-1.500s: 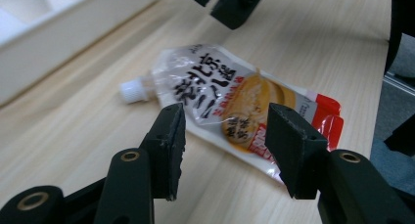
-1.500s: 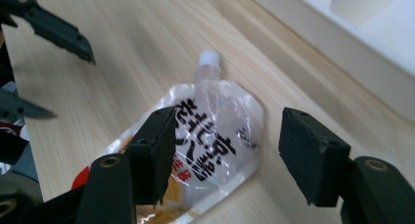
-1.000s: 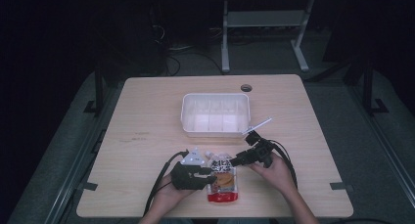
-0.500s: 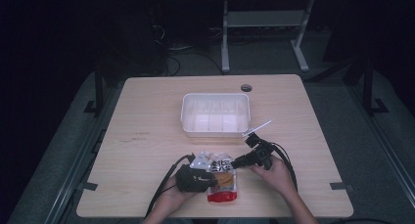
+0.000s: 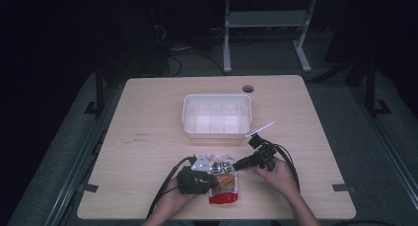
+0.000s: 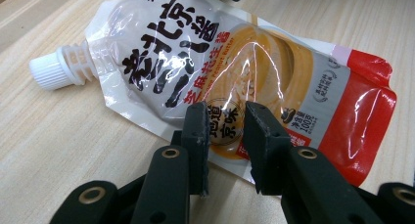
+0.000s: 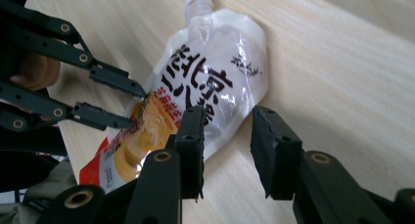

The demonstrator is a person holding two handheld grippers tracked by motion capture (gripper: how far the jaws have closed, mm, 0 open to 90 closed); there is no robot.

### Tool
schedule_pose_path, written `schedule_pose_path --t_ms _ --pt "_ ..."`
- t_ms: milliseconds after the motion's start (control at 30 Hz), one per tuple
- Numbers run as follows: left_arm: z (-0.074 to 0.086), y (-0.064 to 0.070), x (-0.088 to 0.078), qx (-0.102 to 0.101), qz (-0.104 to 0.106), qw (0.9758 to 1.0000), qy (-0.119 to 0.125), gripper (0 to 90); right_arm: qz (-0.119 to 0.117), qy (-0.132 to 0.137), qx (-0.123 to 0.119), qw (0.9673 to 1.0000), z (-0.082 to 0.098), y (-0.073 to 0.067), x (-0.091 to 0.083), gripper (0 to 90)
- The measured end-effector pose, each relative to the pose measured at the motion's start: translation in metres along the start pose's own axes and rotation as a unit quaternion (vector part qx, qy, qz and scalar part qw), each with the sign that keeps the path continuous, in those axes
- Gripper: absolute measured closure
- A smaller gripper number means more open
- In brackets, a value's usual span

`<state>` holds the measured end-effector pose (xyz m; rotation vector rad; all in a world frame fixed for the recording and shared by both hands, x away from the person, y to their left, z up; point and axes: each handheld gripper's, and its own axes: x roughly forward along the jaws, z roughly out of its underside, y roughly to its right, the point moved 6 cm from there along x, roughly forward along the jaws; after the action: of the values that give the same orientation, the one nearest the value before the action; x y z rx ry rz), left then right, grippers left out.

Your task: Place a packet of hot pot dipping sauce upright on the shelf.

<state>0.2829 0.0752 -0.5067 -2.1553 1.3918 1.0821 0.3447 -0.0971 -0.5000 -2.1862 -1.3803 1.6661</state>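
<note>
A spouted sauce pouch [image 5: 225,185] lies flat near the table's front edge; it is clear, white and red, with black lettering. Its white screw cap [image 6: 49,70] points away from the person. My left gripper [image 5: 212,179] comes in from the pouch's left. Its jaws stand a little apart over the printed lower edge of the pouch [image 6: 244,62], not closed on it. My right gripper [image 5: 236,165] reaches in from the right, open. One jaw is over the pouch [image 7: 220,82] and the other over bare wood. The left gripper [image 7: 136,107] touches the pouch's far edge there.
An empty white plastic tray [image 5: 186,115] with ribbed compartments stands mid-table, beyond the pouch. A cable hole [image 5: 248,88] sits near the table's back edge. Black cables trail from both grippers toward the person. The wooden table [image 5: 148,137] is bare to the left.
Very little: both grippers have settled slightly closer around the pouch, which stays flat in the same place.
</note>
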Motion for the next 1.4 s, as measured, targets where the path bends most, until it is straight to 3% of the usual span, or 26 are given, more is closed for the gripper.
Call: schedule_pose_path --t_ms 367,533,633,800,833,1033,1167,1333,1400 --pt "0.0 0.0 0.0 0.001 -0.001 1.0 0.0 71.9 -0.01 -0.01 0.007 0.9999 -0.003 0.0 0.012 64.5" --pt "0.0 -0.001 0.0 0.0 -0.001 1.0 0.001 72.3 -0.035 0.005 0.01 0.9993 -0.006 -0.001 0.013 69.9" --pt "0.0 -0.001 0.0 0.002 -0.001 1.0 0.001 72.4 -0.057 0.014 -0.003 0.9983 -0.007 -0.006 0.011 73.4" --pt "0.0 -0.001 0.0 0.002 -0.002 1.0 0.001 72.5 -0.056 0.011 -0.006 0.9983 -0.007 -0.007 0.011 74.8" --pt "0.0 -0.001 0.0 0.001 -0.002 1.0 0.002 72.5 -0.054 0.006 0.004 0.9985 -0.007 -0.004 0.014 74.2" --pt "0.0 -0.001 0.0 0.002 -0.003 1.0 0.001 72.1 -0.035 0.001 0.001 0.9994 -0.01 -0.004 0.025 77.7" --pt "0.0 -0.002 0.0 -0.001 0.0 1.0 0.003 72.0 -0.047 0.022 -0.002 0.9986 -0.011 -0.003 0.021 87.9" --pt "0.0 -0.003 -0.002 -0.002 -0.003 1.0 0.006 65.7 -0.048 0.039 -0.012 0.998 -0.012 -0.009 0.016 89.6" --pt "-0.002 -0.005 -0.007 -0.007 -0.002 0.9997 0.022 64.4 -0.046 0.054 -0.019 0.9973 -0.013 -0.015 0.01 89.8"
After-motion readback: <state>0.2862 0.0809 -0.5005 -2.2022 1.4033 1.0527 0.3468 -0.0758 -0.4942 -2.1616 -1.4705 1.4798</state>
